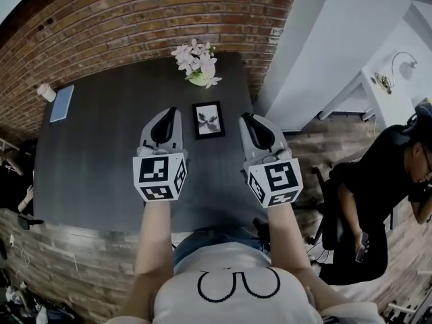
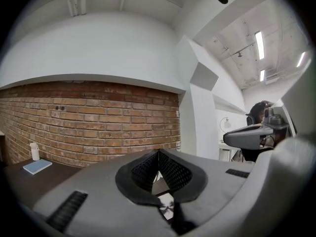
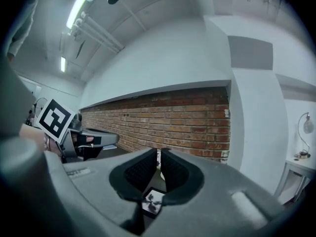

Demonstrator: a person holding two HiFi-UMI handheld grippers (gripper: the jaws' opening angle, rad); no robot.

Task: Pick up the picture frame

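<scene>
Evidently lining up a two-sided grab, we flank the picture frame (image 1: 208, 119) at mid-picture on the counter (image 1: 94, 154), left claw (image 1: 168, 112) clenched empty, right claw (image 1: 248, 118) barely parted.

On your dark table (image 1: 101, 154) you have pink flowers (image 1: 196, 63) at the far edge, a blue notebook (image 1: 62, 103) and a white bottle (image 1: 46, 92) far left, and a person in black (image 1: 378, 181) seated off to the right.

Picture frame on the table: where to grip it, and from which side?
Probably the near short edge, approached from the person's side. The picture frame lies flat and face up on the table, so only its thin rim offers a pinch. The flowers stand beyond its far edge.
</scene>
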